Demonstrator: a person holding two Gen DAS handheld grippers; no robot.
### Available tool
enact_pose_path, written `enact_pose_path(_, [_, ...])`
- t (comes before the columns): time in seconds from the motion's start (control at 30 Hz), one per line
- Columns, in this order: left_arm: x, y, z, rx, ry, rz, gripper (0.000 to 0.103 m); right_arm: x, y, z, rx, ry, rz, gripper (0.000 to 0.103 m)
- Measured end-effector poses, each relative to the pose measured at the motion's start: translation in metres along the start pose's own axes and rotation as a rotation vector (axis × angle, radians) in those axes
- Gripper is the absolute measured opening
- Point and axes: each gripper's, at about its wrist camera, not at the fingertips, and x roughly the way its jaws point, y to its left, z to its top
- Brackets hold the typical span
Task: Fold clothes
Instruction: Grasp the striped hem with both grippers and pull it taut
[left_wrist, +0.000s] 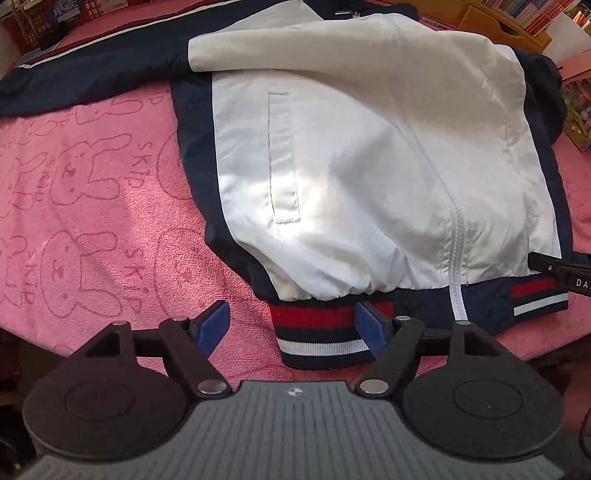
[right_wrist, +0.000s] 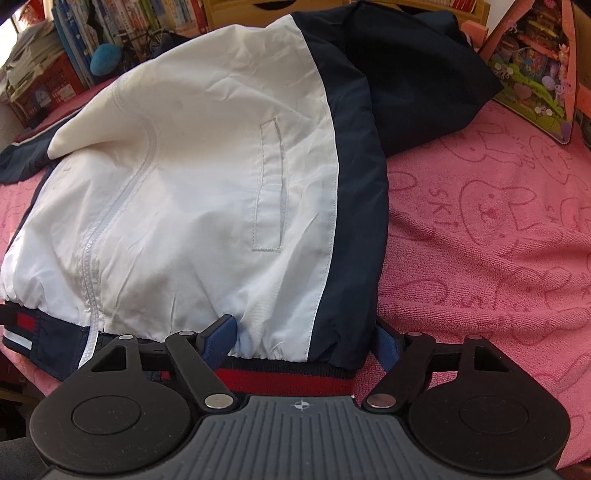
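At hem of white-and-navy zip jacket (left_wrist: 369, 155) on pink bunny-print towel (left_wrist: 92, 192): left gripper (left_wrist: 295, 328) and right gripper (right_wrist: 306, 339) both gaping, straddling red-striped ribbed waistband (left_wrist: 317, 332), readying a lift for folding.

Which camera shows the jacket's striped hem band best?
The left wrist view: the hem band lies fully exposed between the open left gripper. The right wrist view shows only a red strip behind the right gripper.

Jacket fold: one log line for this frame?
jacket flat on towel | left tool open at hem | right tool open at hem
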Motion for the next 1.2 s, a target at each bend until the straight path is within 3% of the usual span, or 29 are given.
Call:
enact_pose_path(0.1, [0.013, -0.007, 0.003, -0.013, 0.012, -0.004, 0.05, -0.002, 0.006, 0.003, -0.016, 0.006, -0.007, 0.059])
enact_pose_path(0.23, [0.008, -0.015, 0.001, 0.015, -0.039, 0.022, 0.019, -0.012, 0.016, 0.01, -0.067, -0.001, -0.002, 0.028])
enact_pose_path(0.3, [-0.002, -0.012, 0.001, 0.016, -0.071, 0.009, 0.013, -0.022, 0.019, 0.014, -0.073, -0.004, 0.042, 0.024])
enact_pose_path(0.53, [-0.059, 0.013, -0.006, 0.015, -0.18, -0.029, 0.01, -0.053, 0.02, 0.02, 0.04, 0.025, 0.29, 0.023])
enact_pose_path(0.63, [-0.075, 0.025, -0.015, 0.035, -0.175, -0.015, 0.01, -0.054, 0.027, 0.008, -0.005, 0.076, 0.291, 0.022])
enact_pose_path(0.77, [-0.056, 0.039, -0.037, 0.055, -0.049, -0.016, 0.01, -0.043, 0.044, -0.022, -0.109, 0.167, 0.213, 0.021])
enact_pose_path(1.0, [-0.036, 0.045, -0.062, 0.108, 0.101, -0.03, 0.011, -0.042, 0.061, -0.043, -0.201, 0.231, 0.195, 0.019])
enact_pose_path(1.2, [-0.014, 0.063, -0.068, 0.181, 0.278, 0.0, 0.012, -0.046, 0.059, -0.045, -0.159, 0.278, 0.168, 0.022])
